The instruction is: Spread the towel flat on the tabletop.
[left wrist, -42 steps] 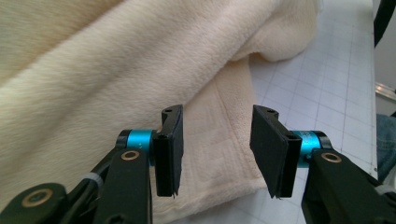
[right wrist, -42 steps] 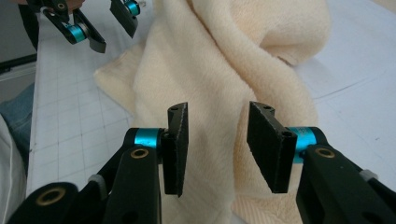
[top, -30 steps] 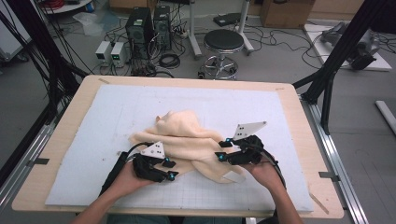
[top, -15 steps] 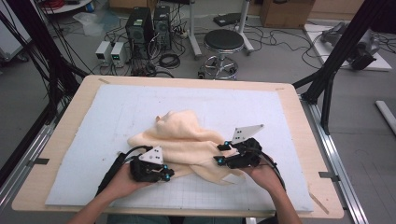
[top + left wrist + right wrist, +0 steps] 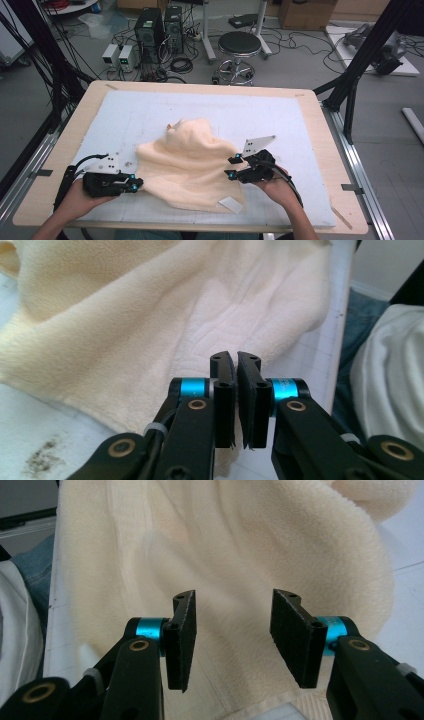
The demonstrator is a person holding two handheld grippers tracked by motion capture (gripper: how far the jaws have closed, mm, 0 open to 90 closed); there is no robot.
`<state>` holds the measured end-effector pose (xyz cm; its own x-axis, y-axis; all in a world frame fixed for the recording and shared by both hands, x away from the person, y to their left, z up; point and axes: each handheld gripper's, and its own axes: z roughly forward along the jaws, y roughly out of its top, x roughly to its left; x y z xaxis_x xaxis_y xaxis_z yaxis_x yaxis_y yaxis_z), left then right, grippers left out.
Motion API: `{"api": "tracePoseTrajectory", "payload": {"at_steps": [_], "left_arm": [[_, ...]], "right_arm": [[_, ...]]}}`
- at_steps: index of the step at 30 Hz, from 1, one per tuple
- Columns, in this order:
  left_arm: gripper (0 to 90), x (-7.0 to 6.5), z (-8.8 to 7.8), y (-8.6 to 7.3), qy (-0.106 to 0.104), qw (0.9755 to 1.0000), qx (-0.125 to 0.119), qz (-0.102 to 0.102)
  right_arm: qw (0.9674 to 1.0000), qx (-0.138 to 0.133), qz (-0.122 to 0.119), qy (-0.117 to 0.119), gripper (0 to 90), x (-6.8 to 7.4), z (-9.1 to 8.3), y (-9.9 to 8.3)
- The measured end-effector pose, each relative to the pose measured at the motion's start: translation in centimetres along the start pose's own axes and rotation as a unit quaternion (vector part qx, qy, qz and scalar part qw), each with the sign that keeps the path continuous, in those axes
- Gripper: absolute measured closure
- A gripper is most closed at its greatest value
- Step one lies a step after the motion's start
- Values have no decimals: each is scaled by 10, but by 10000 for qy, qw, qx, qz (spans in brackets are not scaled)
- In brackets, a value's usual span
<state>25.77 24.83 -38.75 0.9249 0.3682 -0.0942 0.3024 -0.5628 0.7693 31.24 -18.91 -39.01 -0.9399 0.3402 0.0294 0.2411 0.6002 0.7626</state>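
A cream towel lies rumpled on the white mat, with a white label at its near right corner. My left gripper lies level at the towel's near left edge, pointing right. In the left gripper view its jaws stand shut, with the towel smooth beyond the tips and nothing visibly pinched. My right gripper points left at the towel's right edge. In the right gripper view it is open, with the towel showing through the gap.
The mat sits on a wooden table with bare rims all round. Behind the table stand a stool and computer cases on the floor. Black frame posts rise at both sides. The person's clothes are close to the near edge.
My left gripper has slid left from over the towel to its left edge, and its jaws have shut. The towel's near part now lies flatter and wider. The right gripper stays put.
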Motion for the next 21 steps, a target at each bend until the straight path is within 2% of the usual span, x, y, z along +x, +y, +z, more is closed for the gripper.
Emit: {"api": "tracePoseTrajectory", "payload": {"at_steps": [3, 6, 12, 16, 18, 20, 21], "left_arm": [[671, 0, 4, 3, 34, 9999, -132, -69], [525, 4, 8, 9, 212, 9995, -216, -86], [499, 24, 25, 24, 555, 9970, -483, -259], [480, 39, 36, 28, 829, 9945, -513, -381], [476, 46, 44, 27, 908, 9941, -381, -446], [495, 51, 52, 25, 944, 9943, -95, -484], [534, 53, 57, 23, 950, 9943, 55, -482]], "right_arm": [[10000, -6, 9, 19, 534, -1, 1, 0], [10000, 24, 30, 0, 536, -4, 2, 0], [9999, 162, 2, -25, 544, -9, 11, -3], [9996, 244, -95, -71, 576, -12, 18, -3], [9995, 314, -55, -63, 627, -14, 23, -5], [9991, 414, -56, -71, 692, -14, 29, -6], [9988, 472, -80, -77, 748, -14, 31, -7]]}}
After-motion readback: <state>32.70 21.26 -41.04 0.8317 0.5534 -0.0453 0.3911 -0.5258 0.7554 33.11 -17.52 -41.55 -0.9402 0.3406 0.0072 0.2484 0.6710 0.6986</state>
